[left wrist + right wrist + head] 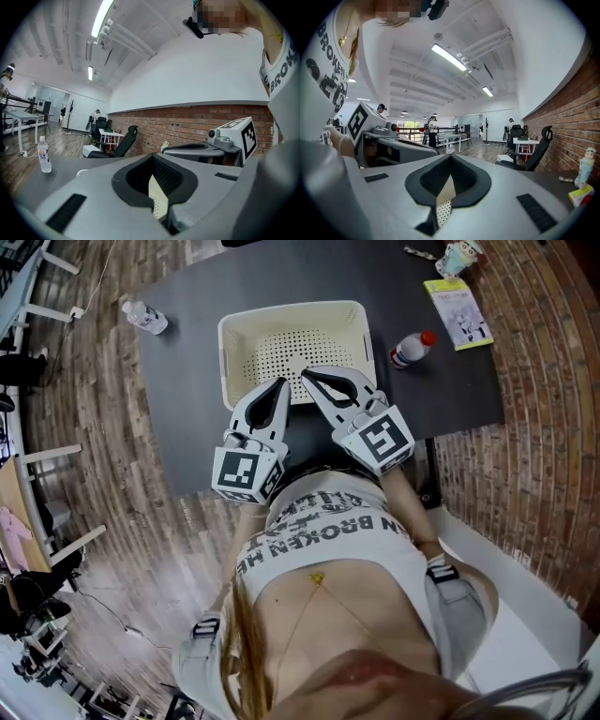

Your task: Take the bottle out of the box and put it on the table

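Observation:
A cream perforated box (347, 317) stands on the black table (187, 399); no bottle shows in the part of it that I see. A bottle with a red cap (411, 350) lies on the table just right of the box. A clear water bottle (145, 317) lies near the table's left edge and shows standing-like at the left in the left gripper view (44, 154). My left gripper (281, 385) and right gripper (305, 379) hover side by side over the box's near rim, both shut and holding nothing. The cream box shows through the pads' gaps (158, 199) (443, 201).
A yellow-green leaflet (457, 310) and a small figurine (459, 257) lie at the table's far right corner. Brick floor runs along the right, wood floor on the left. White desks and office chairs (124, 143) stand beyond the table, with people in the distance.

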Action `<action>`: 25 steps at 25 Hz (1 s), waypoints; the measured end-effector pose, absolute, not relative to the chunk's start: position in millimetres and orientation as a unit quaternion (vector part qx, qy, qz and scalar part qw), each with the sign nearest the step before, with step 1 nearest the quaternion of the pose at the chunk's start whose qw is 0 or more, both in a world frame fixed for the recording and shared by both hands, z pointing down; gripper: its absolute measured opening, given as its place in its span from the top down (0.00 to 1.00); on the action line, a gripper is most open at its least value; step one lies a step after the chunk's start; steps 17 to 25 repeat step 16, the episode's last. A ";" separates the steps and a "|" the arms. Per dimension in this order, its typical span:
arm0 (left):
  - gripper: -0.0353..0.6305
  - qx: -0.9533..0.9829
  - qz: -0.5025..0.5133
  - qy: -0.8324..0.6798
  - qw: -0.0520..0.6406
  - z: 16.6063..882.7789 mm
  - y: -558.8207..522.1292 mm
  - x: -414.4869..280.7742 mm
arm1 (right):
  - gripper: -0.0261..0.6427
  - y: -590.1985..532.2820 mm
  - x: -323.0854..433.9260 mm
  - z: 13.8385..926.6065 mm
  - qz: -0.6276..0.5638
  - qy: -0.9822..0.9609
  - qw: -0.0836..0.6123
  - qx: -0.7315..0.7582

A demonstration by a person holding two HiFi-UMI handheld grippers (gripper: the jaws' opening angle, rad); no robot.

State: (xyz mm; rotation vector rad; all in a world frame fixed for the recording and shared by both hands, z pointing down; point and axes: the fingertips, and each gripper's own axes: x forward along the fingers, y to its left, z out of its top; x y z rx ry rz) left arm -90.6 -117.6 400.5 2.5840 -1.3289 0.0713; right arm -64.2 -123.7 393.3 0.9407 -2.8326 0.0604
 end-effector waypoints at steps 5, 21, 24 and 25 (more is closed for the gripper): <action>0.94 0.882 0.030 -0.455 0.120 405.4 -117.5 -88.1 | 0.95 -124.2 -60.1 398.0 0.024 -0.946 0.083 0.312; 0.94 0.880 0.034 -0.459 0.121 407.6 -117.7 -85.6 | 0.95 -126.4 -50.1 400.4 0.029 -0.944 0.093 0.315; 0.94 0.880 0.034 -0.459 0.121 407.6 -117.7 -85.6 | 0.95 -126.4 -50.1 400.4 0.029 -0.944 0.093 0.315; 0.94 0.880 0.034 -0.459 0.121 407.6 -117.7 -85.6 | 0.95 -126.4 -50.1 400.4 0.029 -0.944 0.093 0.315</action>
